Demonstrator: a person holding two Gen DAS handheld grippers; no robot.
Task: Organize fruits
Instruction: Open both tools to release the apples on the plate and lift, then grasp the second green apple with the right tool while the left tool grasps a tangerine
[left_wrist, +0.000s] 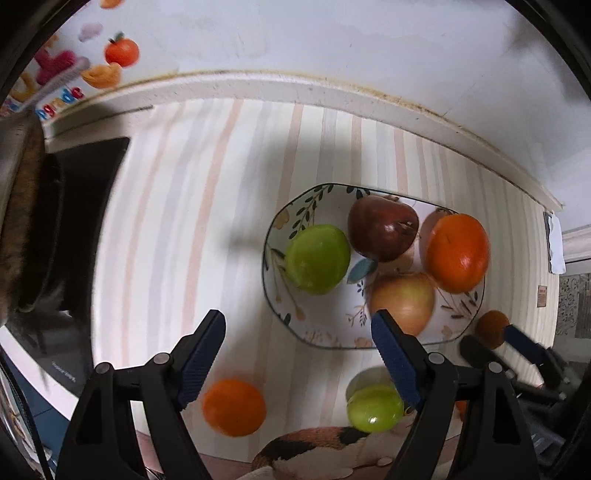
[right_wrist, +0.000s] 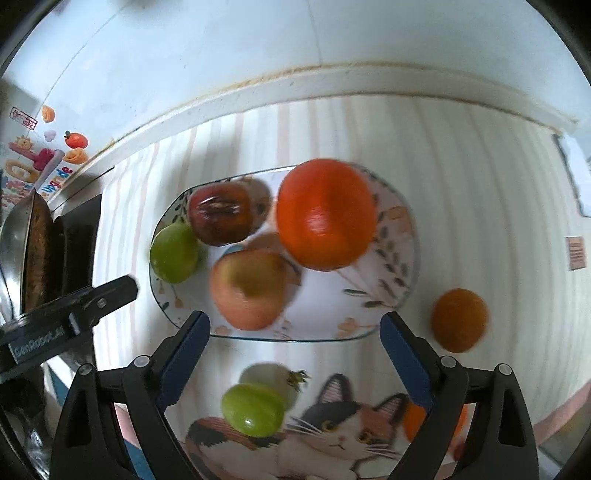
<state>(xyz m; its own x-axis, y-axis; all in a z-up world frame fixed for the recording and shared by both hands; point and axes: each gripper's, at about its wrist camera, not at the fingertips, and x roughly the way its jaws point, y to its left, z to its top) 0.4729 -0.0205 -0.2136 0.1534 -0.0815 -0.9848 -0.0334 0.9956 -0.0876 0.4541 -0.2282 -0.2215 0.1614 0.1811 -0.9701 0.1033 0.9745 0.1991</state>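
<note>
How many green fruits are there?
2 that I can see. One green fruit sits on the plate at its left side; the other green fruit lies on the cat mat in front of the plate. Others may be hidden.

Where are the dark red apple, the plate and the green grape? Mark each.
dark red apple (left_wrist: 382, 229): left wrist view, middle of its skin.
plate (left_wrist: 321, 332): left wrist view, bare near rim.
green grape (right_wrist: 253, 410): right wrist view, centre of its skin.
</note>
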